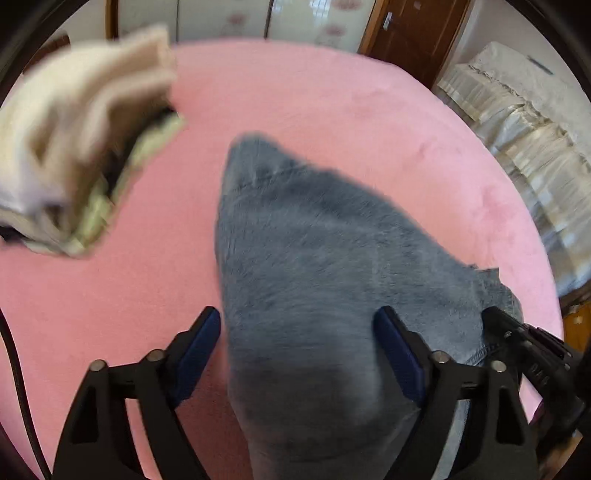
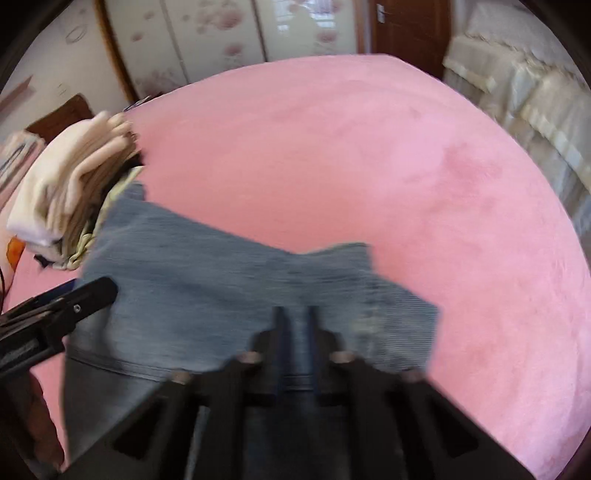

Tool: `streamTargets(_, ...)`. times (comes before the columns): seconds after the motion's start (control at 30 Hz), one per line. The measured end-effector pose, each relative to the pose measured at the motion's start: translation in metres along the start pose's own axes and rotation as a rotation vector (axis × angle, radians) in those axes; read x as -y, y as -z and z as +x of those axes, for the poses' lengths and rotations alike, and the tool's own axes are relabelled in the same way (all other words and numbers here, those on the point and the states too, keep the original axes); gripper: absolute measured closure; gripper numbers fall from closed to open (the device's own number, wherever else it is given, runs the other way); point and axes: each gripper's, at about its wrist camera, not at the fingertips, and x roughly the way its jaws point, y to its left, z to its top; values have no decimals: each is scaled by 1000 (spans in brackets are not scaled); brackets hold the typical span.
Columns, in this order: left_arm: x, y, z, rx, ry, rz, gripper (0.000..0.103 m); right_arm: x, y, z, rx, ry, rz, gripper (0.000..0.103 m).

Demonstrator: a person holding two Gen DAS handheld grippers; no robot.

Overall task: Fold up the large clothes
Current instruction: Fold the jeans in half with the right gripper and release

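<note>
A large grey-blue denim garment (image 1: 314,258) lies on the pink bed cover (image 1: 314,92) and runs toward me between the wide-apart fingers of my open left gripper (image 1: 299,328). In the right wrist view the same garment (image 2: 207,295) spreads across the bed's near side. My right gripper (image 2: 295,325) is shut on the garment's near edge, with a strip of denim pinched between its fingers. The left gripper also shows in the right wrist view (image 2: 74,299), and the right gripper's body shows at the right edge of the left wrist view (image 1: 532,350).
A stack of folded cream, white and pale green clothes (image 1: 85,147) sits on the bed's left side, also in the right wrist view (image 2: 74,184). Wardrobe doors (image 2: 221,29) and a brown door (image 1: 417,33) stand behind. A cream ruffled bed covering (image 1: 524,140) lies to the right.
</note>
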Motion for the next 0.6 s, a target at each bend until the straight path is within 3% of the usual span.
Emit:
streamTargets(0.1,-20,2,8,-32,98,-100,11,11,4,-3,-8,-33,6,103)
streamTargets(0.2,-17,4,1,-12,63,-72,11,3,8,-10,-18,14,-27,102)
streamTargets(0.37,0,6,-32,-54,28,-14,11,2,13,-50,-39,-67,22,94)
streamTargets(0.53,6,15,-98,28,-3,38,11,-6,18,-109,7,-78,17,56)
streamTargets(0.6,9,16,-118,53,-15,48,11,-11,20,-126,10,-75,8,49)
